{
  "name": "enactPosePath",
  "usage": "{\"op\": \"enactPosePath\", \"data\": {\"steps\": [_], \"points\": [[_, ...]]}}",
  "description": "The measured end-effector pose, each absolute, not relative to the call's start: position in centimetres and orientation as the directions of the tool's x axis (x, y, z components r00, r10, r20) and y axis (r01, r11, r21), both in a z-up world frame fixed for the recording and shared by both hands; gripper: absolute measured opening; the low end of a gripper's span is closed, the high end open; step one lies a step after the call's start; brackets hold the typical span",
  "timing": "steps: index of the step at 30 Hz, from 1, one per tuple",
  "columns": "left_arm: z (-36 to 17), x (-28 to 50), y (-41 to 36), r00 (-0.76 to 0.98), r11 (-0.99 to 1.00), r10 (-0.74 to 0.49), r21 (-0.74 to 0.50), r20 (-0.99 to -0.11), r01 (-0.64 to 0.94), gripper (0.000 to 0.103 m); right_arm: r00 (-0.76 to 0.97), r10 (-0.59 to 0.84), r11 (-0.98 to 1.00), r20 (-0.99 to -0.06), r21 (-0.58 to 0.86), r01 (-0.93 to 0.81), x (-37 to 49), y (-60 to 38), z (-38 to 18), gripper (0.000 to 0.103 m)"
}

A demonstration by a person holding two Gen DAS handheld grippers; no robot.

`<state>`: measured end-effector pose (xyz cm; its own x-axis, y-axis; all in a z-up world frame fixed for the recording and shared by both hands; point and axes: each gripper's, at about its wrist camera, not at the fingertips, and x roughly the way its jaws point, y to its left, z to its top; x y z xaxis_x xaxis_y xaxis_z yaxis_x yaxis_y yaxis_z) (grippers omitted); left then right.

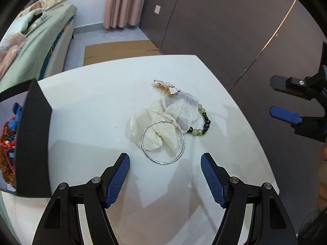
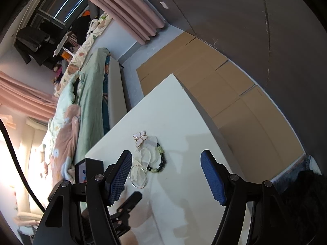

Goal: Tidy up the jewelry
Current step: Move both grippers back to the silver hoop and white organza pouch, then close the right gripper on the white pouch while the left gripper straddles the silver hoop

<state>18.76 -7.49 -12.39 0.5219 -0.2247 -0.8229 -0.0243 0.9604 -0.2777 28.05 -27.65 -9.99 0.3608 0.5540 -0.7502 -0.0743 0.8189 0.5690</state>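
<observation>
White table with jewelry, box

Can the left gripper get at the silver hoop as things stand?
Probably yes. The left gripper is open and the hoop lies just ahead of its fingers with bare table between. The hoop rests partly on pale petals, which may snag.

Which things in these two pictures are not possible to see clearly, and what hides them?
- Black box: left wrist view, contents cut off by the frame edge; only red and blue bits show.
- Beaded bracelet: part lies under the translucent petals.
- Silver hoop: right wrist view, partly hidden behind the right gripper finger.
- Butterfly brooch: too small to see its clasp.
</observation>
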Motion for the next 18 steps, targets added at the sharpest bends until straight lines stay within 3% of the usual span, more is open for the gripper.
{"op": "enactPosePath", "data": {"steps": [12, 18], "points": [[-12.7, 20.0, -9.5, 0.583, 0.986, -0.143, -0.163, -0.8, 0.018, 0.071, 0.351, 0.564, 0.812, -0.748, 0.58, -0.069, 28.2, -28.1, -10.2, 0.07], [-13.0, 20.0, -10.5, 0.6, 0.998, -0.055, -0.035, -0.798, 0.044, 0.058, 0.339, 0.561, 0.816, -0.755, 0.574, -0.071, 28.3, -27.9, -10.4, 0.07]]}}
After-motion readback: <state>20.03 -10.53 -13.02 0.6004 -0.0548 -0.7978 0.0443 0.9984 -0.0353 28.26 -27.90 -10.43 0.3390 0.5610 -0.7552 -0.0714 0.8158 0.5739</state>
